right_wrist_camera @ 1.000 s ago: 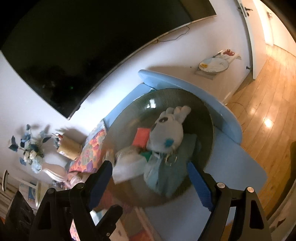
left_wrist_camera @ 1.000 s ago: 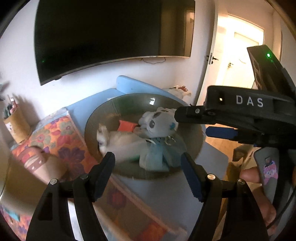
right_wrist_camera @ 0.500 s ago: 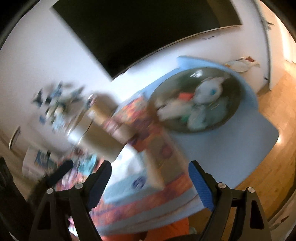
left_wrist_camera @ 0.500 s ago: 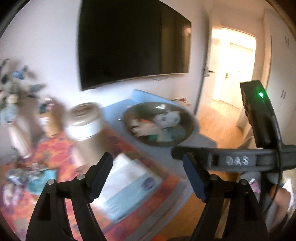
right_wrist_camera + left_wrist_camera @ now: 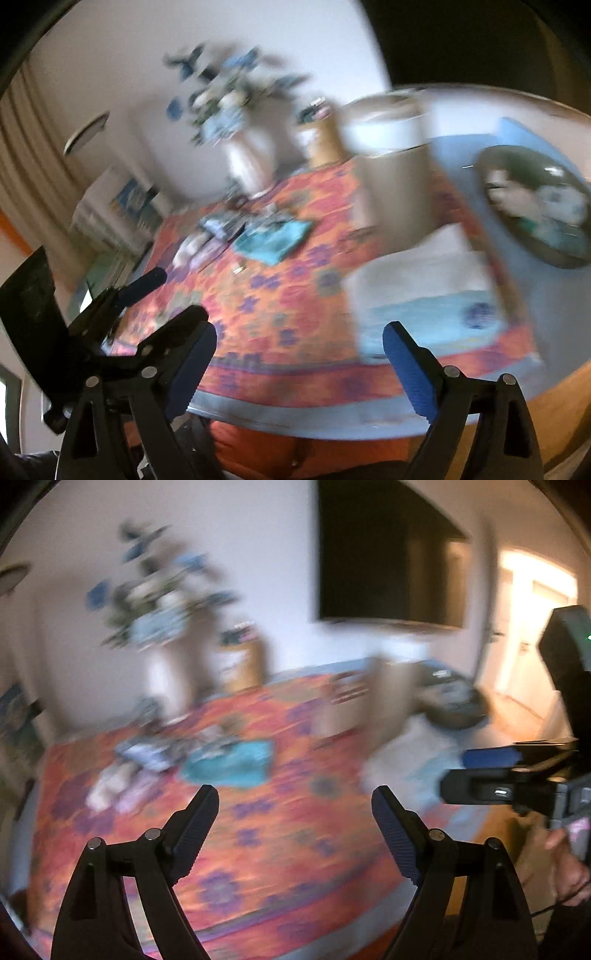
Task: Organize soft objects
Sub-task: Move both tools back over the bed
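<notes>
Both views are smeared by motion. A dark round basket point(image 5: 511, 157) at the table's far right holds a white plush rabbit point(image 5: 554, 199) and other soft toys; in the left wrist view the basket point(image 5: 452, 709) is small and far right. A teal cloth point(image 5: 236, 764) point(image 5: 273, 238) and small pale soft things point(image 5: 114, 790) point(image 5: 192, 247) lie mid-table. My left gripper point(image 5: 295, 801) hangs over the orange tablecloth, its jaws opening with nothing between them. My right gripper point(image 5: 299, 332) is near the table's front edge, jaws also opening and empty.
A flowered orange tablecloth point(image 5: 280, 842) covers the table. A white vase of blue flowers point(image 5: 236, 122), a tan pen holder point(image 5: 323, 142) and a tall tan canister point(image 5: 391, 158) stand at the back. A white and blue pack point(image 5: 424, 299) lies front right. A dark TV point(image 5: 388, 554) hangs on the wall.
Both grippers have swung left, away from the basket of toys toward the middle of the table. Their jaws stand wider apart than before.
</notes>
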Demonstrator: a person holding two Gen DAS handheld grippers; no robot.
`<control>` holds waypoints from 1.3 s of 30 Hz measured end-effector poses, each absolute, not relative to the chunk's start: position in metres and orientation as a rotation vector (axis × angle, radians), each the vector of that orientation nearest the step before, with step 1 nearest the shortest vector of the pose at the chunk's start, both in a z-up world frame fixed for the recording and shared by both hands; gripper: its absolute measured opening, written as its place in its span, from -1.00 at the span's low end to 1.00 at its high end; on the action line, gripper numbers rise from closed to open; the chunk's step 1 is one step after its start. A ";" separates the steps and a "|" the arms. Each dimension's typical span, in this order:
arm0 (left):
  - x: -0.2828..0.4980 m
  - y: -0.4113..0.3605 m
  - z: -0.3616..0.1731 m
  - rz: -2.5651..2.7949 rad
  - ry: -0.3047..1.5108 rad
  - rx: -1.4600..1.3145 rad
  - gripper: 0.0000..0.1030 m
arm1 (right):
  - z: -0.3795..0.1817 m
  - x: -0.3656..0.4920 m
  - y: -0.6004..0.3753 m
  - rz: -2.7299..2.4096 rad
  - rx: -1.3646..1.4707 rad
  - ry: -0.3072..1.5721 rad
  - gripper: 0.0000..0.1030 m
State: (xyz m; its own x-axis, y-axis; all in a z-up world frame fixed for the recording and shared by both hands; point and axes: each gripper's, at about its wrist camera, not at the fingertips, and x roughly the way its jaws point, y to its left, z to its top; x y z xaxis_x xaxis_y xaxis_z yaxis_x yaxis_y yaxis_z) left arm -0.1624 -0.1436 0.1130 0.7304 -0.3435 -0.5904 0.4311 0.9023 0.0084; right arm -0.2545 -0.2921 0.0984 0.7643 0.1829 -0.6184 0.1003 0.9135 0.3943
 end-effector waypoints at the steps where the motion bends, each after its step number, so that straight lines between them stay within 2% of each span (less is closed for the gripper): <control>1: -0.156 -0.129 0.108 -0.377 0.626 0.152 0.63 | 0.095 -0.243 -0.282 0.062 0.411 0.722 0.76; 8: -0.107 -0.039 0.080 -0.141 0.678 0.112 0.63 | 0.064 -0.159 -0.238 0.179 0.450 0.777 0.76; 14: -0.070 0.003 0.043 -0.051 0.728 0.062 0.63 | 0.039 -0.104 -0.228 0.081 0.399 0.748 0.76; 19: -0.060 0.018 0.025 -0.035 0.776 -0.006 0.63 | 0.020 -0.089 -0.226 0.020 0.343 0.713 0.76; 26: -0.057 0.017 0.019 -0.050 0.808 -0.026 0.63 | 0.007 -0.078 -0.232 -0.040 0.360 0.771 0.77; 36: -0.055 0.026 0.019 -0.054 0.819 -0.084 0.63 | 0.004 -0.073 -0.214 -0.073 0.239 0.819 0.99; 39: -0.054 0.027 0.018 -0.056 0.821 -0.091 0.63 | 0.002 -0.070 -0.209 -0.089 0.200 0.837 1.00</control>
State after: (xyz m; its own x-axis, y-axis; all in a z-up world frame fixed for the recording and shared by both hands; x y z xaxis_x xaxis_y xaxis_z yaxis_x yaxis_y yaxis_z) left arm -0.0544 0.0268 0.0184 0.6801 -0.0855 -0.7281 0.0146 0.9946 -0.1031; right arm -0.0702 -0.2086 0.0022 0.6674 -0.0003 -0.7447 0.1571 0.9775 0.1405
